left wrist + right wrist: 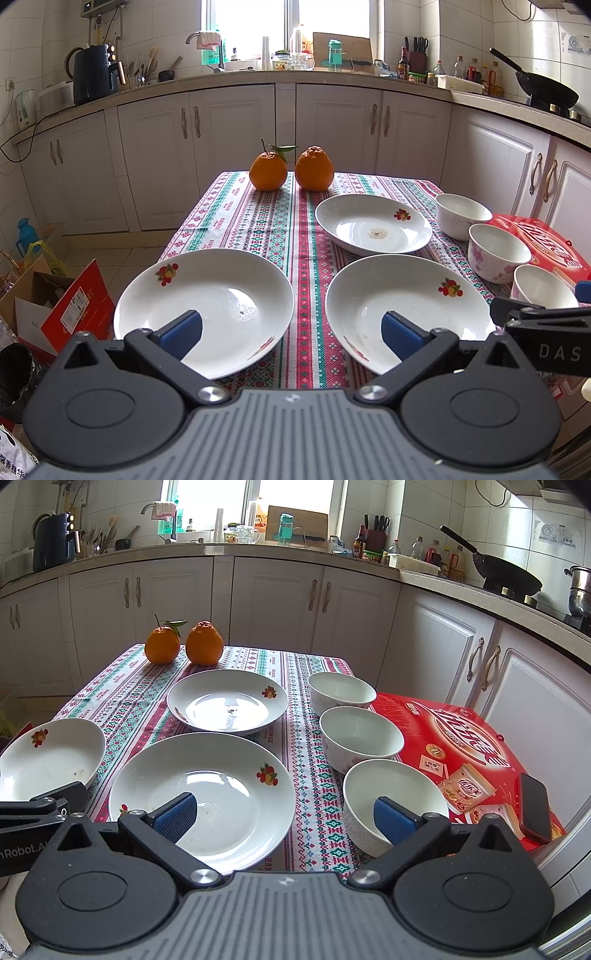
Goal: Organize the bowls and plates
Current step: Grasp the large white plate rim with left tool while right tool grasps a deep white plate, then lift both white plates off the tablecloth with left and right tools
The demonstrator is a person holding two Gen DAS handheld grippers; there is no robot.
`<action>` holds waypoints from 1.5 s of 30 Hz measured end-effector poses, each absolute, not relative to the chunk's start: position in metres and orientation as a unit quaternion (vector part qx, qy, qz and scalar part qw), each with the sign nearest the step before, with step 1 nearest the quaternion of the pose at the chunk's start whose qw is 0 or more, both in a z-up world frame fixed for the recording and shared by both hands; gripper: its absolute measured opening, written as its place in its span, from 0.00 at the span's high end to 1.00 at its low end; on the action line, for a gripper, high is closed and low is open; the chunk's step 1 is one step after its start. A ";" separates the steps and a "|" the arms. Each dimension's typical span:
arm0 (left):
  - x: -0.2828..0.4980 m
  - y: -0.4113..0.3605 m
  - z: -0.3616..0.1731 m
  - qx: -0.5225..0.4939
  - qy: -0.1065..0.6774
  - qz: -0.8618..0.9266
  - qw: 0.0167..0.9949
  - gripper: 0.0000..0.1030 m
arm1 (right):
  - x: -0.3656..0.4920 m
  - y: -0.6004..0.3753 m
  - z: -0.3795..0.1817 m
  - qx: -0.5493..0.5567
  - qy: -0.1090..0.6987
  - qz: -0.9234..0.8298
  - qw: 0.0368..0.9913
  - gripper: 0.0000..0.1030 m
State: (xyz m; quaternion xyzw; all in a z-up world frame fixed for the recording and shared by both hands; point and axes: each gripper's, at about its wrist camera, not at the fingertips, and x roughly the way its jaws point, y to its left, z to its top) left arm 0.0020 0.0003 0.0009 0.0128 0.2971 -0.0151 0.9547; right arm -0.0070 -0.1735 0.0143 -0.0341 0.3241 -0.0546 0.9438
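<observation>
We hold our left tool (291, 332) and right tool (284, 818) above the near edge of a desk (258, 221) with a patterned cloth; both are spread wide and grasp nothing. Three white plates lie separately: near left plate (207, 306), near middle plate (203, 797), far plate (227, 701). Three bowls stand in a row along the right: far bowl (341, 694), middle bowl (360, 738), near bowl (395, 801). Two oranges (290, 170) sit at the far edge.

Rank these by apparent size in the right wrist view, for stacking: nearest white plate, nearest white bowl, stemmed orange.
1. Nearest white plate
2. Nearest white bowl, though nearness inflates both
3. Stemmed orange, farthest
</observation>
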 end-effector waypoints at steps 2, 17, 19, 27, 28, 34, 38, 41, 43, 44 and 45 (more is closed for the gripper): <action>0.002 0.000 0.001 0.012 0.297 -0.015 0.955 0.01 | -0.007 -0.173 0.014 -0.034 0.324 -0.055 0.944 0.00; 0.002 0.000 0.001 0.013 0.297 -0.015 0.955 0.01 | -0.007 -0.174 0.015 -0.035 0.324 -0.055 0.944 0.00; 0.002 0.001 0.001 0.012 0.297 -0.015 0.955 0.01 | -0.007 -0.175 0.015 -0.035 0.324 -0.055 0.944 0.00; 0.002 0.000 0.001 0.012 0.298 -0.015 0.954 0.01 | -0.007 -0.174 0.015 -0.036 0.324 -0.055 0.944 0.00; 0.002 0.000 0.001 0.012 0.298 -0.015 0.954 0.01 | -0.007 -0.174 0.014 -0.036 0.323 -0.055 0.944 0.00; 0.003 0.002 -0.001 0.010 0.300 -0.014 0.954 0.01 | -0.006 -0.175 0.014 -0.036 0.325 -0.055 0.943 0.00; 0.004 0.002 -0.001 0.009 0.300 -0.017 0.954 0.01 | -0.005 -0.173 0.013 -0.038 0.325 -0.056 0.943 0.00; 0.005 0.003 -0.001 0.009 0.299 -0.020 0.954 0.01 | -0.003 -0.173 0.013 -0.039 0.326 -0.055 0.943 0.00; 0.006 0.005 0.000 0.006 0.299 -0.024 0.954 0.01 | -0.002 -0.173 0.014 -0.039 0.327 -0.053 0.943 0.00; 0.007 0.006 0.001 0.004 0.299 -0.027 0.954 0.01 | -0.001 -0.173 0.014 -0.039 0.327 -0.051 0.943 0.00; 0.007 0.007 0.001 0.003 0.298 -0.028 0.954 0.01 | 0.000 -0.172 0.015 -0.040 0.327 -0.049 0.943 0.00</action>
